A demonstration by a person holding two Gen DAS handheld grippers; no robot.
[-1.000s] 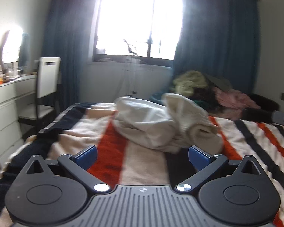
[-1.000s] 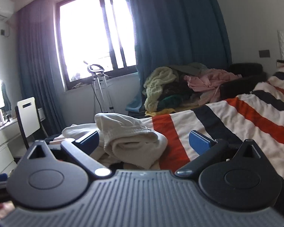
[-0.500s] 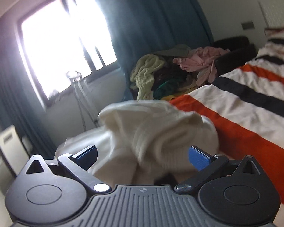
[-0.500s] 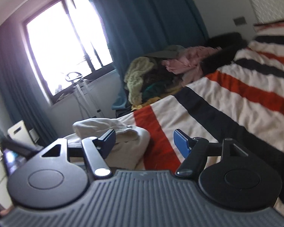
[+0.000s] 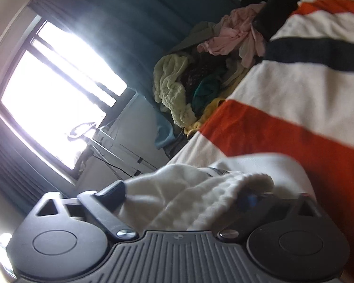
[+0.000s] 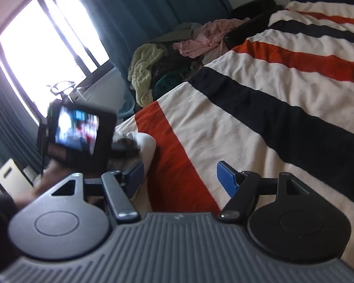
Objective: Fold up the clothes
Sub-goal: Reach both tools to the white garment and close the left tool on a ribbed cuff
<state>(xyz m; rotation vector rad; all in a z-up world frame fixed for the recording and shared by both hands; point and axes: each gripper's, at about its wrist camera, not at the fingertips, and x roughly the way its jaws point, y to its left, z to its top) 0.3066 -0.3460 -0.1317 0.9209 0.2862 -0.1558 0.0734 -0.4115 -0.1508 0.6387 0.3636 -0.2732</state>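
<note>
A crumpled white garment (image 5: 191, 188) lies on the striped bedspread (image 5: 295, 99). My left gripper (image 5: 181, 195) is open and pushed into it. The cloth fills the gap between its fingers and drapes over the right blue pad (image 5: 247, 199). In the right wrist view my right gripper (image 6: 180, 176) is open and empty, low over an orange stripe of the bedspread (image 6: 259, 122). The white garment (image 6: 146, 143) sits just beyond its left finger. The left gripper's body with its lit screen (image 6: 77, 132) is there too, and a blurred hand (image 6: 47, 176) below it.
A heap of mixed clothes (image 5: 184, 87), pale green, pink and dark, is piled beside the bed under the blue curtain (image 5: 141, 35). A bright window (image 6: 47, 47) is at the left. A white chair (image 6: 9, 176) stands at the far left. The bedspread stretches away to the right.
Both grippers have tilted and dropped towards the bed. The left one has closed in on the white garment until cloth lies between its fingers. The right one has shifted onto bare bedspread beside it.
</note>
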